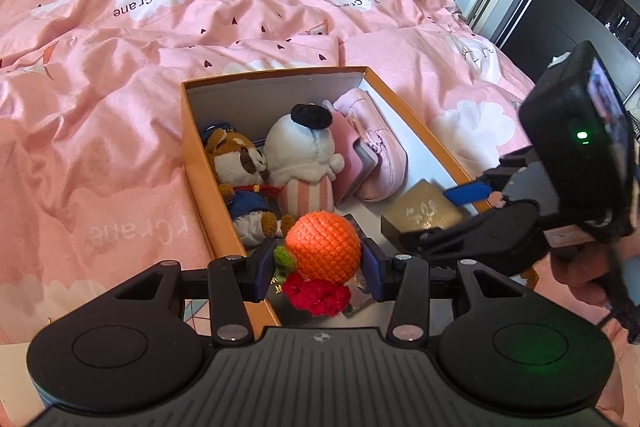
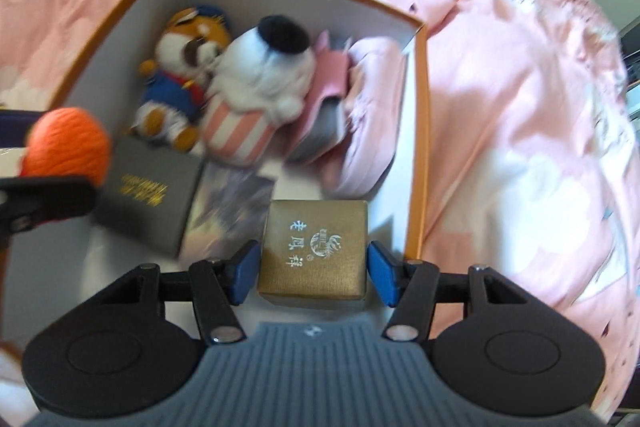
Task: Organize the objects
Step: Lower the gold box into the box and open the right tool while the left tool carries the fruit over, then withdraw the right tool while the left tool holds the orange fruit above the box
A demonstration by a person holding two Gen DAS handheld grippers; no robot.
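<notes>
Over orange box [image 1: 192, 163] on pink bed: left gripper [image 1: 320, 267] clamped on crocheted orange toy [image 1: 322, 247]. Right gripper [image 2: 312, 271] straddles gold box [image 2: 316, 251] inside, pads just clear of its sides.

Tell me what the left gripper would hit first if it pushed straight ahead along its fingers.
Carrying the orange crochet ball, the left gripper would probably run that ball into the dark grey box lying in the orange box just beneath it; depth is unclear.
</notes>
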